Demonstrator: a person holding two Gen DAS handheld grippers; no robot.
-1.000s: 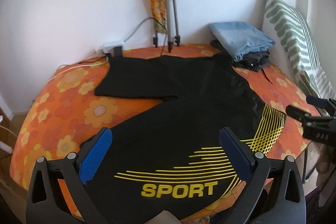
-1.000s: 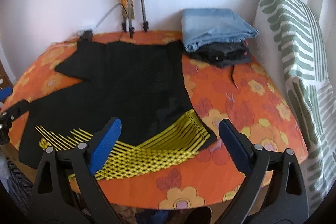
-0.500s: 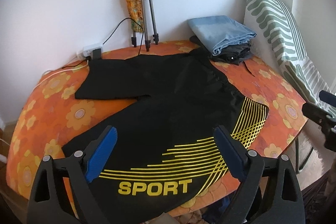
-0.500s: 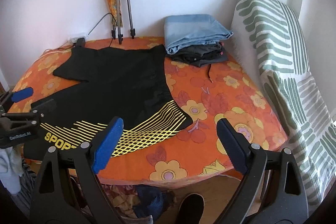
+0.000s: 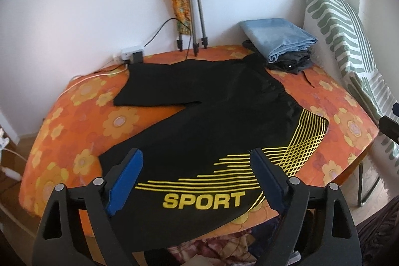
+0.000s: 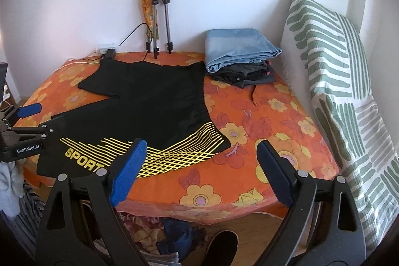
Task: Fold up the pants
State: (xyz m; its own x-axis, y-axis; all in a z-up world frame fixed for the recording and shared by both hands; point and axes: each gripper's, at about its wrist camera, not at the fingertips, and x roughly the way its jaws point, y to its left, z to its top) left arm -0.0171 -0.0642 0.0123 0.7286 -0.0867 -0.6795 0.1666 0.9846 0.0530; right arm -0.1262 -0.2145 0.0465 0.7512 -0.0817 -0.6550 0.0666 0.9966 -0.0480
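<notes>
You are holding the left gripper (image 5: 197, 167) with its jaws spread wide and gripping nothing, hovering over the near edge of the table (image 5: 82, 101), above the pants (image 5: 212, 121). The pants are lying flat and unfolded on the table's orange flowered cover, one leg reaching toward the table's far left corner, the other running along its near edge with the yellow SPORT print hanging slightly over that edge. You are holding the right gripper (image 6: 199, 156) just as wide open and empty, off the table's near right side, with its left finger (image 6: 128, 170) overlapping the yellow-lined waist end of the pants in view; whether it is touching the cloth I cannot tell. A stack of folded clothes (image 6: 239, 55) is sitting at the table's far right corner, just beside the waistband. A tripod (image 6: 159, 4) is standing against the wall at the table's far edge, a power strip (image 5: 132, 52) is sitting at its far left, and a striped cushion (image 6: 334, 66) is leaning along its right side
</notes>
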